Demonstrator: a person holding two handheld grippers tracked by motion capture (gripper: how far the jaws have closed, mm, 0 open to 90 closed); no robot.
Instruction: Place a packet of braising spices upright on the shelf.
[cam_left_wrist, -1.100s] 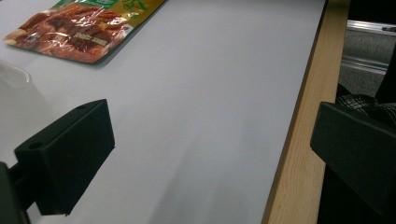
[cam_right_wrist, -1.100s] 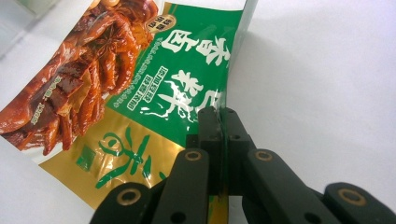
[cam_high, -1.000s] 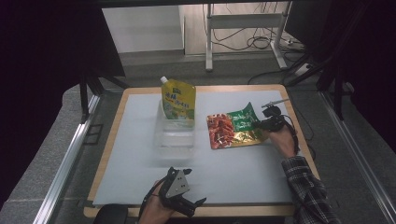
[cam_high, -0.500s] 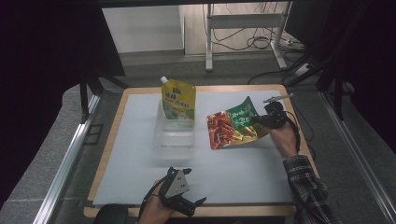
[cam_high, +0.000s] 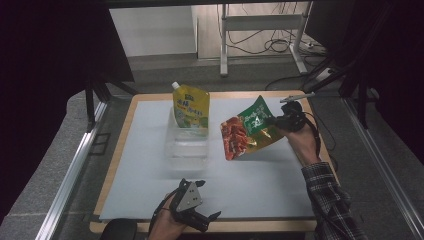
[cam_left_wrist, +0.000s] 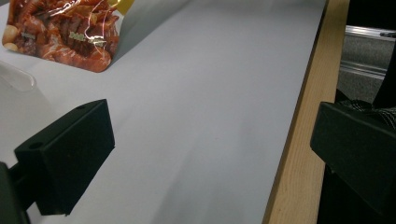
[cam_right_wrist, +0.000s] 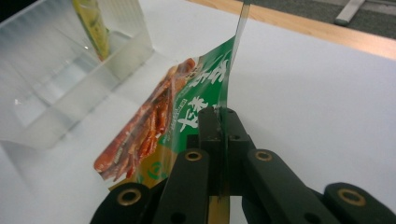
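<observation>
Change since 1 second ago: the snack bag lay flat on the white mat beside the clear bin; it now hangs tilted above the mat, its lower corner just clear of the surface.
Right gripper: clenched on the green upper edge of the snack bag; in the right gripper view the 2 jaws meet flat on the film with no gap.
Left gripper: released, jaws spread and holding nothing; it rests at the near edge of the mat, in the same spot as in both earlier frames.
Meaning for the work in hand: the pick-up appears complete, and the carry toward the clear bin is judged to be the step now under way.
Clear bin contents: 1 yellow pouch stands upright against the far wall; the near part of the bin looks empty.
Edges: the bin's near and right walls are transparent and hard to read, so the hanging bag corner could catch the rim unless it is carried above it.
Open room: the mat between bag and bin is bare, as is the broad strip toward the wooden table edge.
</observation>
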